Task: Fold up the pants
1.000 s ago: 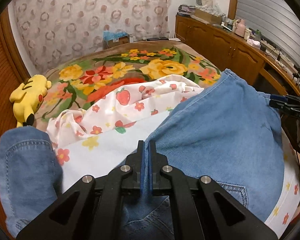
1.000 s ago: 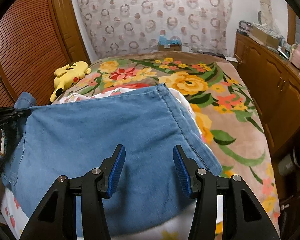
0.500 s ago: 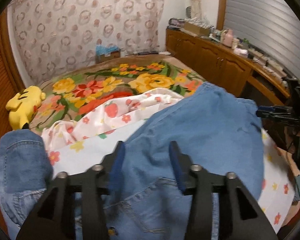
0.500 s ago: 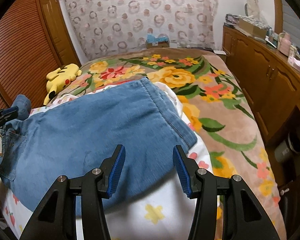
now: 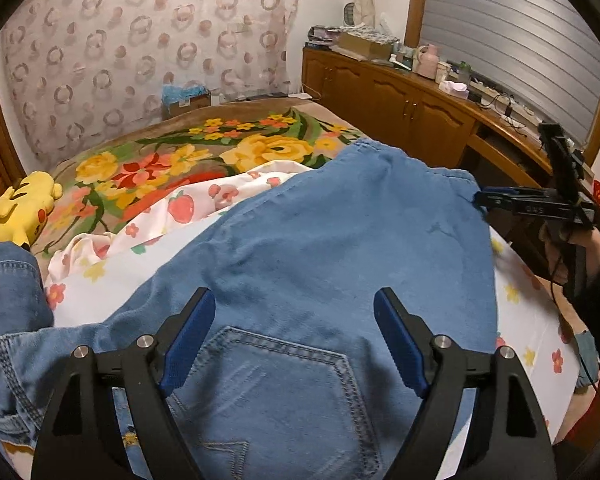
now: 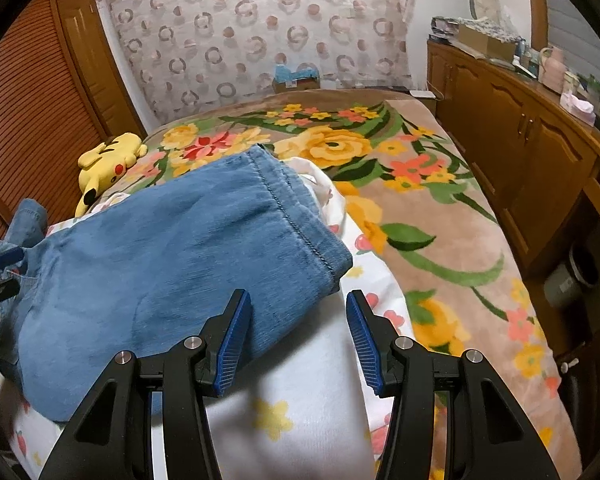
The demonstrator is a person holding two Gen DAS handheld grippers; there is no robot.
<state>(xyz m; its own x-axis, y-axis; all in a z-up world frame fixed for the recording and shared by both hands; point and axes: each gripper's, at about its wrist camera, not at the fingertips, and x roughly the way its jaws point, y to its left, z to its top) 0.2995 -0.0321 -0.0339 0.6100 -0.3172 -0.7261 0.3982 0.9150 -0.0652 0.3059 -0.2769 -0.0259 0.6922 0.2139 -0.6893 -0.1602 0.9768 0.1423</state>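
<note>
Both hand-held grippers hover spread: the left hand-held gripper [image 5: 296, 336] over the back pocket, the right hand-held gripper [image 6: 298, 338] at the hem. The folded pants [image 6: 172, 248] lie across the bed's near edge on a strawberry-print sheet [image 6: 308, 412]; a yellow plush [image 6: 108, 160] rests by the far left edge.

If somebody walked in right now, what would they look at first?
Probably the big blue jeans, lying folded across the white strawberry sheet at the near end of the bed. Next, the bright flowered blanket covering the bed beyond, with a yellow plush toy resting at its far left edge. Both the left gripper and the right gripper hang open just above the jeans.
</note>
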